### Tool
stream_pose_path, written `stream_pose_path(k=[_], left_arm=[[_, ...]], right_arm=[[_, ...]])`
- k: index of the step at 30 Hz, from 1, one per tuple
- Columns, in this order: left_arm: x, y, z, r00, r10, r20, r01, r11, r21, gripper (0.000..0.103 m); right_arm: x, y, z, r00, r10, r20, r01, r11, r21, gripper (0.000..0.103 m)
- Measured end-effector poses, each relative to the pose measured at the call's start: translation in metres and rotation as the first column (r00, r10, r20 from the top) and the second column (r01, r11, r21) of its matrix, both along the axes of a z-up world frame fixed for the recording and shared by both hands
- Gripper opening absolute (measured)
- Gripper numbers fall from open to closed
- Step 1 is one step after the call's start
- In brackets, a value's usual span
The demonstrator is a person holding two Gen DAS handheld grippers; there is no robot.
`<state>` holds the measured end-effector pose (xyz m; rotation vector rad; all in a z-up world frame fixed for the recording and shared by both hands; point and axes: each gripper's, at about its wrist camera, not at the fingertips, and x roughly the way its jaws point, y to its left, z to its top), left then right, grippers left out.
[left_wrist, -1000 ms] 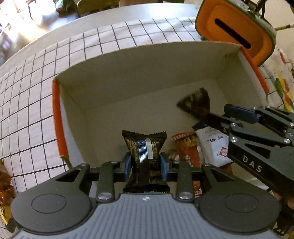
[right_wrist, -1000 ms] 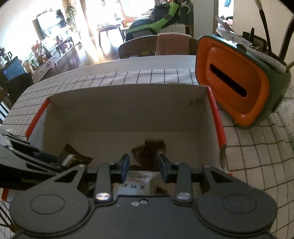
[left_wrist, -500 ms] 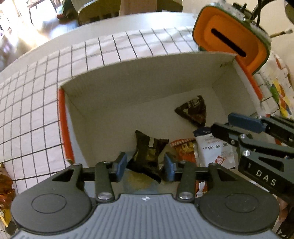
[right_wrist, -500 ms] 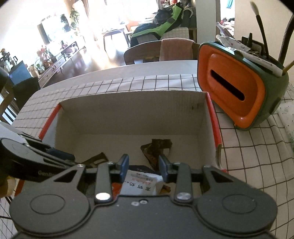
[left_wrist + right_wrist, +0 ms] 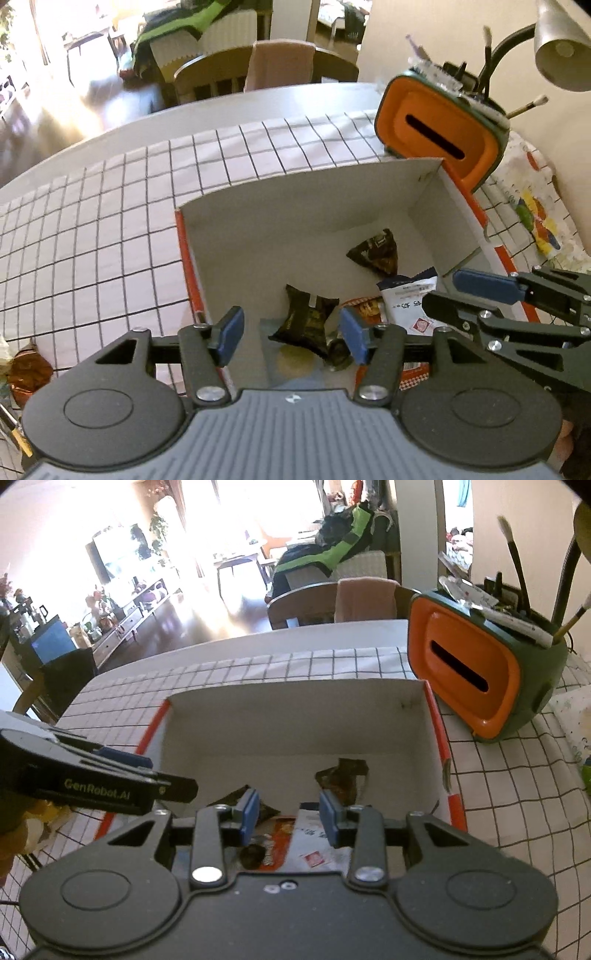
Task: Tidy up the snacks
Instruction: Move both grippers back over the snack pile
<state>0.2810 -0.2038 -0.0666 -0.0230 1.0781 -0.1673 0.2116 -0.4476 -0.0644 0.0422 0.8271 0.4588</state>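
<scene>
Release looks finished: left claw (image 5: 291, 334), jaws just spreading, hangs empty above the dark snack packet (image 5: 306, 325) lying near-left in the box (image 5: 295, 206). Right claw (image 5: 288, 814) stands released; both should lift straight clear.

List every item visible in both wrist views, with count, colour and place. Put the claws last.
cardboard box: 1, pale inside with orange edges, on the checked cloth.
dark snack packets: 2, brown-black, on the box floor; the second lies farther back.
white snack packet: 1, white with a dark top, near right of the box floor.
orange snack packet: 1, orange, partly under the white one.
desk organiser: 1, orange front, green shell, right of the box, holding brushes.
checked tablecloth: 1, white with black lines, under everything.
left claw: 1, black with blue pads, open and empty above the near dark packet.
right claw: 1, same colours, empty above the box.
</scene>
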Motion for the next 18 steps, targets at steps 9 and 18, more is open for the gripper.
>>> stream_pose_path(k=[9, 18], left_arm=[[-0.031, 0.020, 0.022, 0.996, -0.015, 0.084, 0.014, 1.000, 0.005, 0.061], [-0.062, 0.051, 0.046, 0.983, -0.019, 0.181, 0.019, 1.000, 0.002, 0.070]], right_arm=[[-0.026, 0.009, 0.015, 1.000, -0.005, 0.022, 0.005, 1.000, 0.021, 0.036], [-0.051, 0.029, 0.028, 0.997, -0.010, 0.076, 0.009, 1.000, 0.009, 0.037]])
